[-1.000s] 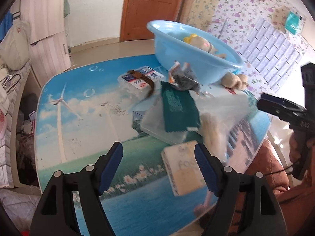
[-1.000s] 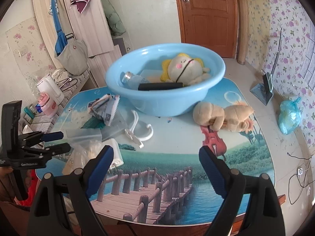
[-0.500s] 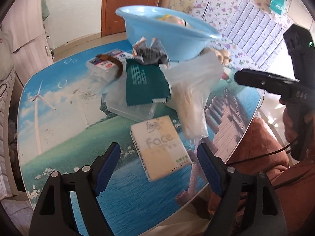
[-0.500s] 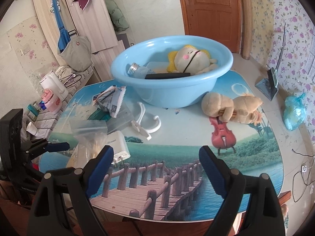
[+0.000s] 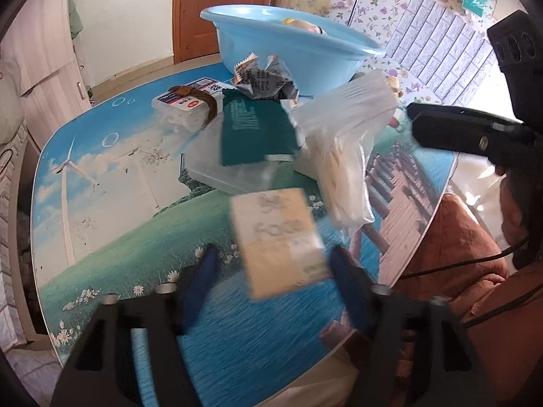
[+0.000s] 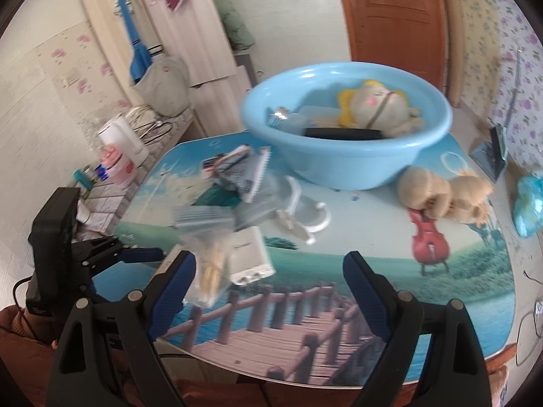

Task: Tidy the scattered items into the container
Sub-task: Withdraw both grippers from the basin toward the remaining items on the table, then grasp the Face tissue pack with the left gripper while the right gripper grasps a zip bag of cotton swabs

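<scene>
A light blue basin (image 6: pixel 349 142) stands at the far side of the table, holding a plush toy (image 6: pixel 376 105), a bottle and a dark bar. My left gripper (image 5: pixel 271 271) is open, its blue pads either side of a cream tissue pack (image 5: pixel 278 240) lying on the table; the pack also shows in the right wrist view (image 6: pixel 249 254). A clear bag of pale sticks (image 5: pixel 342 162) lies just beyond it. My right gripper (image 6: pixel 268 281) is open and empty above the near table edge. A tan plush (image 6: pixel 444 193) lies right of the basin.
A pile sits before the basin: green packet (image 5: pixel 254 132), crumpled wrapper (image 5: pixel 268 78), clear plastic box (image 5: pixel 190 105), white hanger (image 6: pixel 305 213). The table (image 5: pixel 112 176) has a printed landscape top. A counter with a kettle (image 6: pixel 118 139) stands at left.
My left gripper has swung toward the tissue pack and closed in until its pads flank it. My right gripper has drawn back a little and turned left.
</scene>
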A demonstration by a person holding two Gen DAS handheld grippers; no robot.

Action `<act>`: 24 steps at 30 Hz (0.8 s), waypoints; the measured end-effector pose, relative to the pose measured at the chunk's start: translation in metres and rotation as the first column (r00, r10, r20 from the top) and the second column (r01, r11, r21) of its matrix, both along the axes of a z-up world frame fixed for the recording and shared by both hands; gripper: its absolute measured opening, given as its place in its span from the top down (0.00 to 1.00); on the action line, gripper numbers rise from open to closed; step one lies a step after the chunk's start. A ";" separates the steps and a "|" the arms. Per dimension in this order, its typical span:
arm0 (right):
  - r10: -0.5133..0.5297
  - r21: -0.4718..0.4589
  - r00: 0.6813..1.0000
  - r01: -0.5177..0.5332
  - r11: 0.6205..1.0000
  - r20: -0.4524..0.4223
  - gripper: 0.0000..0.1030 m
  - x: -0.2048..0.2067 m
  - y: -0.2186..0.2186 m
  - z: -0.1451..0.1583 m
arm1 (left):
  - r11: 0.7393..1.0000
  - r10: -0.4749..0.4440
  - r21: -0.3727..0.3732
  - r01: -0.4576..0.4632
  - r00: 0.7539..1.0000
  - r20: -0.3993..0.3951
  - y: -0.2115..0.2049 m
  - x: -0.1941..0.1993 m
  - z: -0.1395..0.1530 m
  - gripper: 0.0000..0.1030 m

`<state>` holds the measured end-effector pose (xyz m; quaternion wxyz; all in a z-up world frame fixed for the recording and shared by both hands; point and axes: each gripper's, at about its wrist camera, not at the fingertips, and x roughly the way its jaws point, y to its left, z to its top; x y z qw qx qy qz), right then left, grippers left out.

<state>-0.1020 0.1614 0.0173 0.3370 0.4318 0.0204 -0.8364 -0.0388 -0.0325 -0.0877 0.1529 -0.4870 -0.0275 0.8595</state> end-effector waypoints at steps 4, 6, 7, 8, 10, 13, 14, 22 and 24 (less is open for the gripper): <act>0.061 0.025 0.998 -0.061 0.998 -0.008 0.13 0.009 -0.019 -0.002 | 1.000 0.002 -0.012 -0.003 1.000 -0.020 -0.003 0.004 0.002 0.51; 0.081 0.040 0.997 -0.080 0.996 -0.006 0.13 0.011 -0.028 -0.005 | 1.000 0.006 -0.017 -0.006 1.000 -0.030 -0.008 0.007 0.003 0.51; 0.089 0.047 0.996 -0.089 0.995 -0.004 0.14 0.012 -0.032 -0.006 | 1.000 0.009 -0.016 -0.009 0.999 -0.033 -0.010 0.009 0.004 0.51; 0.093 0.052 0.996 -0.093 0.994 -0.004 0.14 0.013 -0.035 -0.007 | 1.000 0.013 -0.011 -0.013 0.999 -0.032 -0.014 0.010 0.004 0.51; 0.102 0.068 0.995 -0.102 0.992 -0.010 0.14 0.013 -0.042 -0.008 | 1.000 0.024 -0.008 -0.025 0.999 -0.035 -0.017 0.011 0.004 0.51; 0.114 0.088 0.993 -0.112 0.990 -0.019 0.14 0.013 -0.052 -0.009 | 0.999 0.044 -0.004 -0.044 0.998 -0.034 -0.025 0.015 0.005 0.51; 0.120 0.097 0.993 -0.117 0.988 -0.024 0.14 0.014 -0.055 -0.010 | 0.999 0.049 -0.005 -0.049 0.998 -0.034 -0.026 0.016 0.004 0.51; 0.122 0.126 0.992 -0.125 0.984 0.029 0.56 0.007 -0.065 -0.026 | 0.999 0.054 -0.006 -0.054 0.998 -0.027 -0.025 0.017 0.001 0.51; 0.119 0.107 0.992 -0.124 0.987 0.051 0.67 0.005 -0.061 -0.028 | 0.998 0.053 -0.014 -0.053 0.998 -0.026 -0.023 0.015 0.001 0.50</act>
